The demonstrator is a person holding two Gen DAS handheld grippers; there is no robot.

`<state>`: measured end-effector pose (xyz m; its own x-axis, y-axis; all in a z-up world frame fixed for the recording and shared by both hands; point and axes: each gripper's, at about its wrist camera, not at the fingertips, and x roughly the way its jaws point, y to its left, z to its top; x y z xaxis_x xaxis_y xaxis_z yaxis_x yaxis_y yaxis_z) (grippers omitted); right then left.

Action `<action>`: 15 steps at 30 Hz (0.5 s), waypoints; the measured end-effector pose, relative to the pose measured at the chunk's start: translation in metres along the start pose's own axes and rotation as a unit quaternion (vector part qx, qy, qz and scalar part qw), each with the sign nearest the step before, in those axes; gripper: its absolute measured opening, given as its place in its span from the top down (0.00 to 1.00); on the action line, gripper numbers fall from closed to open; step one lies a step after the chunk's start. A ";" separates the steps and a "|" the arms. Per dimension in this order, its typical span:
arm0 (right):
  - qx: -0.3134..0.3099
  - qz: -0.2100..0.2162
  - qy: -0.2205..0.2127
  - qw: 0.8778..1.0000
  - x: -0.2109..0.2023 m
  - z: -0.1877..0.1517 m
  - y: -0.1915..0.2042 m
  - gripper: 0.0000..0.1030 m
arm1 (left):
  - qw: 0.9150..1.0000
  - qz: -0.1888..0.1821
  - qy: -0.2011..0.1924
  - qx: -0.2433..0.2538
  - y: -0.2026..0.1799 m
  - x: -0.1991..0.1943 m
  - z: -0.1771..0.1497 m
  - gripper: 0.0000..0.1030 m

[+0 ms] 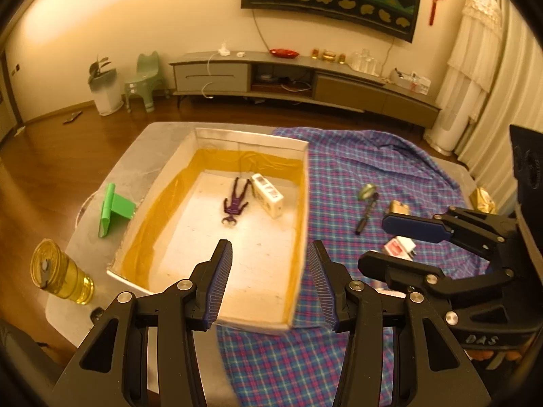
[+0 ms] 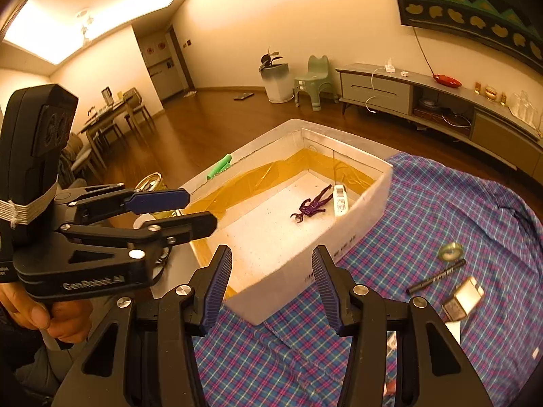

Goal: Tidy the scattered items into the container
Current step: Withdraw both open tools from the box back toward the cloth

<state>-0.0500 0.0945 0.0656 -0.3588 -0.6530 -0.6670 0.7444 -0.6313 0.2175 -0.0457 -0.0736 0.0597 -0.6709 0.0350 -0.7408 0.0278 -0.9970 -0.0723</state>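
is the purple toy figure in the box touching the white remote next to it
Cannot tell. In the left wrist view the purple toy figure lies right beside the white remote, one leg nearly meeting it; the right wrist view shows no clear gap or contact either.

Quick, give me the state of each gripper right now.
Left gripper: open, nothing between its fingers.
Right gripper: open, nothing between its fingers.

A grey table [image 1: 159, 142] holds everything. A checked cloth [image 1: 390, 169] covers its 3 o'clock side. A white box [image 1: 305, 183] sits in the middle. At 9 o'clock lie a green stand [image 1: 113, 208] and a yellow jar [image 1: 61, 273].
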 end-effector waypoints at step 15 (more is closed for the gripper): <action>0.023 -0.032 -0.016 0.999 -0.053 -0.064 -0.051 0.50 | 0.995 -0.073 0.037 0.054 -0.094 0.006 -0.053 0.51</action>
<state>-0.0328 0.1884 0.0444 -0.4227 -0.6232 -0.6580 0.6936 -0.6898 0.2077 -0.0131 0.0240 0.0269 -0.6051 0.1818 -0.7751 -0.1493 -0.9822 -0.1139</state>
